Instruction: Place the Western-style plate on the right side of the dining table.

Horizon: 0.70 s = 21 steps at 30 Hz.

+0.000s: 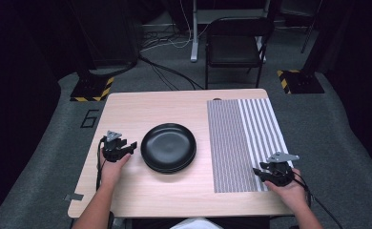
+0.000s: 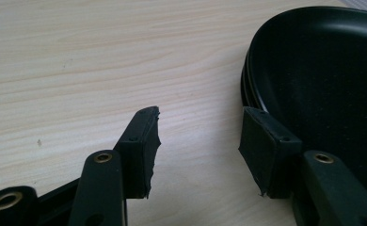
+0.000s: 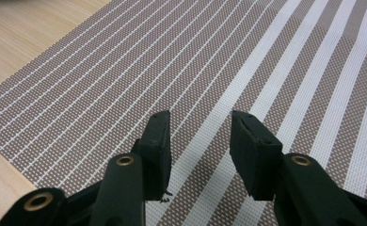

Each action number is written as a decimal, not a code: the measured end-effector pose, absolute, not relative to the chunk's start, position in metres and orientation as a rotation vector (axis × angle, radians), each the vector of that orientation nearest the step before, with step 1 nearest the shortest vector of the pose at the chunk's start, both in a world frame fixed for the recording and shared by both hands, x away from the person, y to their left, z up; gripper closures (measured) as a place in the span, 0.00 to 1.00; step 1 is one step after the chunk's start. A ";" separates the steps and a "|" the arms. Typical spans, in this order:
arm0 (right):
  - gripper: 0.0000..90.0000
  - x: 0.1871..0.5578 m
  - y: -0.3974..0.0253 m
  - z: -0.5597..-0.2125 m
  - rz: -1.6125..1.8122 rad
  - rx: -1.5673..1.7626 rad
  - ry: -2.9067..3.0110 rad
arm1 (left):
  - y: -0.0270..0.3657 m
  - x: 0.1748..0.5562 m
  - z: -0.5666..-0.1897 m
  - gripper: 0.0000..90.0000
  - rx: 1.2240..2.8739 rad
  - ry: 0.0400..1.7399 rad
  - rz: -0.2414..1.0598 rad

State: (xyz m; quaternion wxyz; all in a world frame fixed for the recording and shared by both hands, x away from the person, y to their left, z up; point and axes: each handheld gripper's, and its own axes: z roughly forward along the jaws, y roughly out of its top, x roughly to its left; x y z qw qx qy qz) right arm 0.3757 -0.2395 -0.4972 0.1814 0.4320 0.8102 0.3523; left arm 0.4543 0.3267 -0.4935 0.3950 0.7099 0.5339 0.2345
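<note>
1. Resting on the light wooden table (image 1: pixel 127 191), the left gripper (image 1: pixel 130 146) sits just left of a stack of shallow round black plates (image 1: pixel 169 147), its jaws spread wide and holding nothing.
2. In the left gripper view, the stack (image 2: pixel 323 80) lies to the right of the left gripper's (image 2: pixel 200 150) open gap; the right-hand jaw is just beside the stack's rim, and whether it touches I cannot tell.
3. The right gripper (image 1: pixel 259 172) rests on the near right part of a brown-and-white striped woven placemat (image 1: pixel 241 138), well apart from the plates; in its own view the right gripper (image 3: pixel 199 155) has its jaws moderately open over the mat (image 3: pixel 266 61), empty.
4. The work in hand looks like taking a plate from the stack, probably to set it on the placemat, with the grasp not yet made.
5. Risks from here, as I judge them:
   - The rims sit closely nested, so a jaw pushed in low could pinch two plates at once, or lift none.
   - A glossy, shallow rim gripped only at its edge may slip or tilt, since the plate's weight hangs far from the jaws.
   - Pushing sideways into the stack before closing could slide the whole pile right across the smooth wood.
   - Setting a plate down on the mat's edge could ruck the mat.
</note>
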 end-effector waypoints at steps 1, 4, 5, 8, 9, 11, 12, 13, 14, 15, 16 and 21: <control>0.64 0.376 -0.238 -0.496 0.994 1.225 2.286 | 0.326 0.454 -0.493 0.52 1.801 1.347 0.595; 0.64 0.377 -0.235 -0.490 0.987 1.221 2.280 | 0.325 0.453 -0.492 0.51 1.807 1.341 0.593; 0.64 0.377 -0.235 -0.490 0.987 1.221 2.280 | 0.324 0.453 -0.491 0.51 1.808 1.341 0.583; 0.65 0.378 -0.233 -0.484 0.991 1.214 2.278 | 0.320 0.451 -0.489 0.52 1.802 1.332 0.560; 0.65 0.378 -0.233 -0.484 0.991 1.214 2.278 | 0.320 0.451 -0.489 0.52 1.802 1.332 0.560; 0.65 0.379 -0.230 -0.481 0.986 1.220 2.269 | 0.319 0.450 -0.488 0.53 1.796 1.329 0.548; 0.65 0.380 -0.227 -0.478 0.997 1.227 2.262 | 0.317 0.450 -0.487 0.54 1.790 1.321 0.545; 0.65 0.380 -0.227 -0.478 0.997 1.227 2.262 | 0.317 0.450 -0.487 0.55 1.790 1.321 0.545; 0.67 0.382 -0.224 -0.475 1.013 1.242 2.261 | 0.316 0.449 -0.487 0.55 1.789 1.316 0.531; 0.67 0.382 -0.224 -0.475 1.013 1.242 2.261 | 0.316 0.449 -0.487 0.56 1.789 1.316 0.531; 0.67 0.382 -0.222 -0.473 1.012 1.239 2.263 | 0.315 0.449 -0.487 0.56 1.783 1.323 0.522; 0.70 0.383 -0.211 -0.467 1.035 1.257 2.272 | 0.316 0.449 -0.486 0.61 1.747 1.338 0.472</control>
